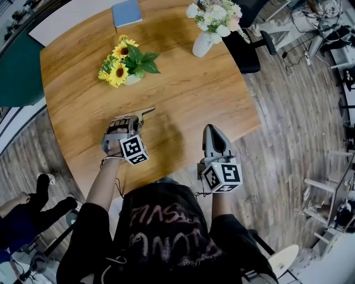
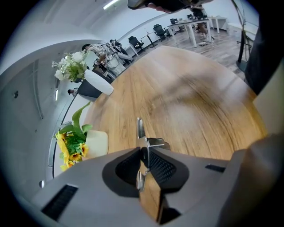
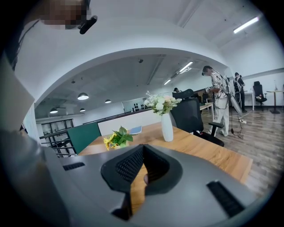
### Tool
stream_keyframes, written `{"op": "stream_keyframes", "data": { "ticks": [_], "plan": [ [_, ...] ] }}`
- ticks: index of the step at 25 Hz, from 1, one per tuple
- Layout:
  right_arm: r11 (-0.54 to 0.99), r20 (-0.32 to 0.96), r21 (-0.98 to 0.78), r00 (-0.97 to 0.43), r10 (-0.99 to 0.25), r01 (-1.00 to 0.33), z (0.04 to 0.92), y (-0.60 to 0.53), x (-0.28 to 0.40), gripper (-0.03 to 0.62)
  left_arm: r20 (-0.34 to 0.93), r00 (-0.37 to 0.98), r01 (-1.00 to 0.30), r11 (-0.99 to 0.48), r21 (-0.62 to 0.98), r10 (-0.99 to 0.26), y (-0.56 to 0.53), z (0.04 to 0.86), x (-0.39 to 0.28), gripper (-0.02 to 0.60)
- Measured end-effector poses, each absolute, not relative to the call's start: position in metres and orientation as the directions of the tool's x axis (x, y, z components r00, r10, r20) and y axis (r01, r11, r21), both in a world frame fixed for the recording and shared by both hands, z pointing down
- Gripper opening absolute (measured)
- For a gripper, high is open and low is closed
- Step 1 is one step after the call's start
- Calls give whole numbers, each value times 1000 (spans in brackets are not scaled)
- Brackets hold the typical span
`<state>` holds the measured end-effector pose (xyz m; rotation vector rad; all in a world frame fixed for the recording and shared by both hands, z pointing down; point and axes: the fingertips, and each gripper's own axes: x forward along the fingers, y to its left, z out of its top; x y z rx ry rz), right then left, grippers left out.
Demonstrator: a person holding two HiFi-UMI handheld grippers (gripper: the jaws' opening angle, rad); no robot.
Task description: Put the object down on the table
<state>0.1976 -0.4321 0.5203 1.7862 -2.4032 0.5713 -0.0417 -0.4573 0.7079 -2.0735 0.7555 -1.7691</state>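
Stage: late, by the look of it. The left gripper (image 1: 135,118) sits low over the table (image 1: 188,94) and tilts downward, with the metal tool (image 1: 146,112) not yet released.
Left fingers: closed on the metal tool (image 2: 139,128), whose thin blade juts out past the tips of the left gripper (image 2: 143,148). It is hard to judge from this angle whether the pads press firmly or only lightly.
Tool's place: on the person's side of the sunflower pot (image 1: 131,79), near it but apart. Its far end seems to be at or just above the wood.
Left to do: as judged from here, lay the tool flat, part the jaws and draw the gripper clear.
Right gripper (image 1: 212,128): on the person's side of the sunflower pot and well to its right, near the table's edge. The jaws are together with nothing between them (image 3: 143,146).
White vase (image 1: 202,44): right of the sunflower pot and a little farther back, well apart from it.
Blue notebook (image 1: 127,13): behind the sunflower pot, at the far edge.
Black chair (image 1: 244,51): off the table, farther right of the sunflower pot than the vase.
In the way: nothing apparent. Bare wood lies between the sunflower pot and the tool, and the flowers stand well outside the likely landing spot.
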Motion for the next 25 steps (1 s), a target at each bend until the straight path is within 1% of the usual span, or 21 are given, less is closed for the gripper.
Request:
{"op": "stream_keyframes", "data": {
  "ticks": [4, 5, 8, 10, 12, 13, 16, 18, 23, 25],
  "plan": [
    [242, 292, -235, -305, -906, -942, 519, -431, 201, 5, 821, 80, -174, -819, -546, -565, -455, 712, -43, 70],
    [240, 292, -234, -303, -907, -942, 519, -430, 202, 5, 824, 77, -177, -821, -543, -561, -455, 712, -43, 80],
    [236, 293, -235, -300, -908, -943, 519, -428, 206, 5, 831, 79, -189, -827, -530, -551, -453, 714, -43, 85],
    [237, 293, -234, -301, -908, -943, 518, -426, 207, 5, 842, 83, -186, -839, -512, -532, -450, 716, -42, 115],
    [240, 292, -232, -303, -907, -943, 517, -424, 207, 5, 855, 85, -188, -851, -491, -512, -445, 719, -41, 162],
    [241, 290, -232, -304, -907, -942, 516, -424, 208, 5, 857, 86, -198, -852, -485, -508, -444, 719, -40, 172],
    [247, 284, -235, -309, -908, -940, 514, -421, 208, 5, 850, 104, -252, -840, -480, -517, -443, 714, -38, 191],
    [251, 280, -235, -312, -908, -939, 513, -420, 208, 5, 845, 126, -302, -831, -467, -520, -442, 708, -37, 216],
    [268, 263, -239, -328, -907, -933, 507, -417, 204, 5, 827, 181, -474, -784, -400, -532, -435, 686, -39, 224],
    [278, 256, -239, -336, -906, -930, 505, -416, 201, 5, 814, 198, -523, -761, -383, -546, -432, 675, -41, 223]
  ]
}}
